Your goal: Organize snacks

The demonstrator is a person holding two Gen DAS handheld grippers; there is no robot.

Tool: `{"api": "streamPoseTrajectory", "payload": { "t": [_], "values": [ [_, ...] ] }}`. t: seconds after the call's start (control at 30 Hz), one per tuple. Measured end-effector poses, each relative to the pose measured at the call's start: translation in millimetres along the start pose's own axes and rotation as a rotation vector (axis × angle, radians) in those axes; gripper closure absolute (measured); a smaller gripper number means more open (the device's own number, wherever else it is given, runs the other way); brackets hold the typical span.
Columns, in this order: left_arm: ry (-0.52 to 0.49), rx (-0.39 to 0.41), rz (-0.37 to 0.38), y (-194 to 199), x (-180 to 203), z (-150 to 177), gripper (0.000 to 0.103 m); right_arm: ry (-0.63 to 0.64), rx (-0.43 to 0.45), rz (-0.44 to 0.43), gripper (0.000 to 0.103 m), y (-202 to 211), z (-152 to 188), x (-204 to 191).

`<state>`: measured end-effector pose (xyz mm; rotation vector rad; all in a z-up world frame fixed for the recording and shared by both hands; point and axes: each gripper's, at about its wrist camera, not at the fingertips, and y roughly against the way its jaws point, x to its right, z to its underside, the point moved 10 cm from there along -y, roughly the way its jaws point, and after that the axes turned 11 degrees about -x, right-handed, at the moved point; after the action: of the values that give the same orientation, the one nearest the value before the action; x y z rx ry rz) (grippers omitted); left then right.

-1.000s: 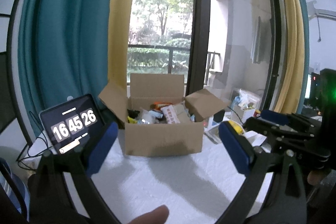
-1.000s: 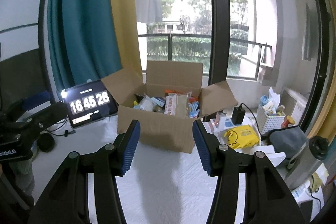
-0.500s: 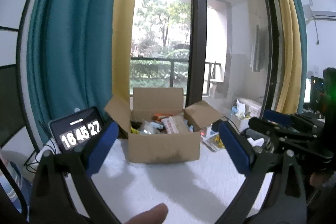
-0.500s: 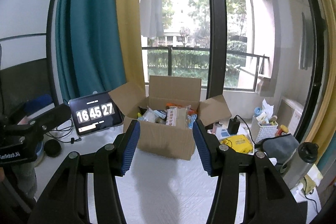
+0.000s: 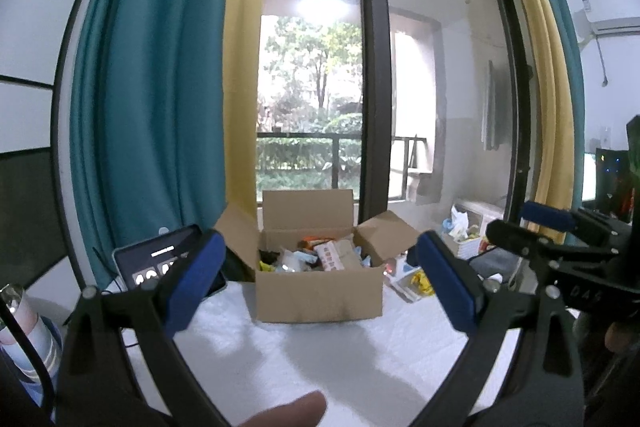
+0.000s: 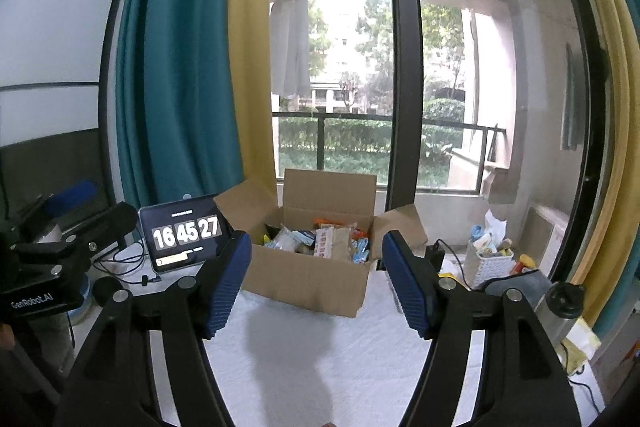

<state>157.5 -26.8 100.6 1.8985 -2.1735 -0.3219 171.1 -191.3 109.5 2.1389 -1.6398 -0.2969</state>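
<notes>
snacks: mixed wrapped packets (image 6: 320, 241) heaped in open brown cardboard box (image 6: 308, 277) on white table | dead ahead of both, well apart | left gripper (image 5: 320, 279) spread wide, empty | right gripper (image 6: 316, 283) just been opening, nothing between, looks a tad closer

Open cardboard box (image 5: 318, 293) of snacks (image 5: 320, 259) on white table (image 5: 320, 355), left gripper (image 5: 320, 281) empty, apart
</notes>
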Motion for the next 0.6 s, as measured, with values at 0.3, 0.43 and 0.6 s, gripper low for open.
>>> {"api": "streamPoseTrajectory", "payload": {
  "t": [0.3, 0.43, 0.6],
  "values": [
    [-0.016, 0.053, 0.012, 27, 12, -4, 0.005, 0.001, 0.029, 0.033, 0.026, 24, 6, 3],
    [-0.004, 0.081, 0.013, 37, 12, -9, 0.005, 0.001, 0.06, 0.06, 0.024, 40, 6, 6],
    [-0.012, 0.095, 0.017, 42, 16, -14, 0.005, -0.007, 0.097, 0.075, 0.024, 55, 3, 11]
  ]
}}
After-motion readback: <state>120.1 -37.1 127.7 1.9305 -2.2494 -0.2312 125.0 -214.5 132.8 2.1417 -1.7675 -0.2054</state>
